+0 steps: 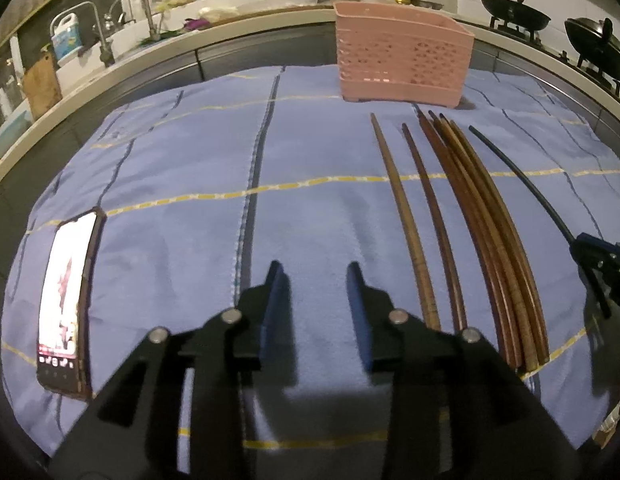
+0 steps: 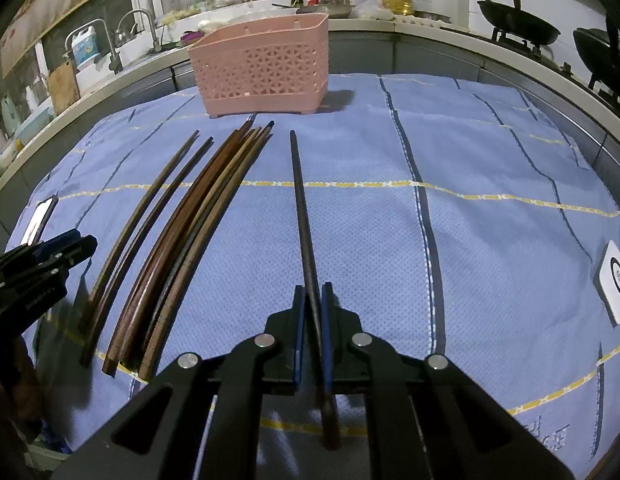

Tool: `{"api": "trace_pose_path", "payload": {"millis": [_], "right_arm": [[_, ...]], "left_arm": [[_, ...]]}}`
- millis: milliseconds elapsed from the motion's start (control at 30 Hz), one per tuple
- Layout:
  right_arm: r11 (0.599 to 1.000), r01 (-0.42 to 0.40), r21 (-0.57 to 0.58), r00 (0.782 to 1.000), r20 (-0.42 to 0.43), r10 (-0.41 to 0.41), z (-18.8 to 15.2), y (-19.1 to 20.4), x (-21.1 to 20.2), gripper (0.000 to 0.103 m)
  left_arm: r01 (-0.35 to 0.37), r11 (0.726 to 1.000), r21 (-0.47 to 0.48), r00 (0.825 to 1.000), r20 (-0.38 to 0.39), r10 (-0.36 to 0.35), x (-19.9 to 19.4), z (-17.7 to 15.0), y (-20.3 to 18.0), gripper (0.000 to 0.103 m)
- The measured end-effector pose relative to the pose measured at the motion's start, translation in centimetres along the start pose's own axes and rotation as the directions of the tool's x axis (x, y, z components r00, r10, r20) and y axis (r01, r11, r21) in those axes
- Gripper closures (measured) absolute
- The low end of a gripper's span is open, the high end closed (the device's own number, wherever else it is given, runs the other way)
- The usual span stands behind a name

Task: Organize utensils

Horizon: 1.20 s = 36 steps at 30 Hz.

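Chopsticks [image 2: 182, 248] lie in a row on a blue cloth [image 1: 182, 168], side by side, with their thin tips pointing at the far edge. Two of them lie a little apart on the left of the row, and the rest are packed close together. Far behind the tips stands a pink basket [image 2: 266, 68], near the far edge of the cloth. One dark chopstick [image 2: 300, 200] sits apart on the right of the row, and the right gripper [image 2: 310, 300] is clenched tight on its thick end, so the stick runs out straight ahead between the two blue pads. To the right of that stick the cloth is wide and bare, all the way to a small white gadget [image 2: 614, 280] at the right edge. The left gripper [image 1: 314, 276] hangs over bare cloth with its jaws apart and nothing between them. The row of chopsticks is just to its right. A phone [image 1: 66, 304] with a lit screen lies near the left edge of the cloth.
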State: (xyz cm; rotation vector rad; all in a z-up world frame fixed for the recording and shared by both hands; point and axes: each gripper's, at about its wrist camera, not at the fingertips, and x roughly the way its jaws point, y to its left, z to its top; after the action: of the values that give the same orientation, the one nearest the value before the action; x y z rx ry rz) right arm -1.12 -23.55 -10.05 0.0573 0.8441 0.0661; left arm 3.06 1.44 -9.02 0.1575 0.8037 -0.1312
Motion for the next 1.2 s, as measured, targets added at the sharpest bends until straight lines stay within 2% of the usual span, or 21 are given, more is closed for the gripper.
{"api": "trace_pose_path", "payload": {"millis": [167, 267, 333, 400, 700, 833, 933, 1067, 1200], "right_arm": [[1.000, -0.014, 0.024, 1.000, 0.012, 0.014, 0.05, -0.23, 0.02, 0.093], [0.999, -0.023, 0.023, 1.000, 0.018, 0.022, 0.04, -0.14, -0.01, 0.083], [1.000, -0.026, 0.016, 0.999, 0.021, 0.025, -0.05, 0.07, -0.08, 0.056], [1.000, -0.020, 0.019, 1.000, 0.024, 0.020, -0.14, 0.12, -0.08, 0.047], [0.998, -0.016, 0.065, 0.999, 0.029, 0.014, 0.24, -0.75, -0.48, 0.047], [0.998, -0.017, 0.060, 0.999, 0.031, 0.015, 0.25, -0.71, -0.56, 0.047], [0.998, -0.019, 0.053, 0.999, 0.029, 0.018, 0.32, -0.65, -0.50, 0.047], [0.999, -0.014, 0.047, 0.999, 0.036, 0.013, 0.61, -0.71, -0.70, 0.047], [0.999, -0.013, 0.045, 0.999, 0.038, 0.011, 0.78, -0.80, -0.81, 0.047]], "left_arm": [[-0.006, 1.000, -0.002, 1.000, 0.002, 0.006, -0.04, -0.05, 0.04, 0.067], [-0.008, 1.000, -0.002, 1.000, 0.004, 0.008, -0.06, -0.08, 0.09, 0.065], [-0.010, 1.000, -0.003, 1.000, 0.004, 0.010, -0.05, -0.06, 0.15, 0.064], [-0.011, 1.000, -0.003, 1.000, 0.004, 0.011, -0.05, -0.09, 0.16, 0.064], [-0.013, 1.000, -0.002, 1.000, 0.005, 0.013, -0.02, -0.09, 0.20, 0.063], [-0.017, 1.000, -0.007, 1.000, 0.002, 0.017, -0.01, -0.07, 0.28, 0.055], [-0.013, 1.000, -0.010, 1.000, -0.001, 0.013, 0.05, -0.04, 0.38, 0.054], [0.005, 1.000, -0.009, 1.000, -0.014, -0.005, 0.09, 0.22, 0.52, 0.054], [0.052, 0.998, -0.034, 0.998, -0.020, -0.052, 0.13, 0.87, 0.87, 0.054]]}}
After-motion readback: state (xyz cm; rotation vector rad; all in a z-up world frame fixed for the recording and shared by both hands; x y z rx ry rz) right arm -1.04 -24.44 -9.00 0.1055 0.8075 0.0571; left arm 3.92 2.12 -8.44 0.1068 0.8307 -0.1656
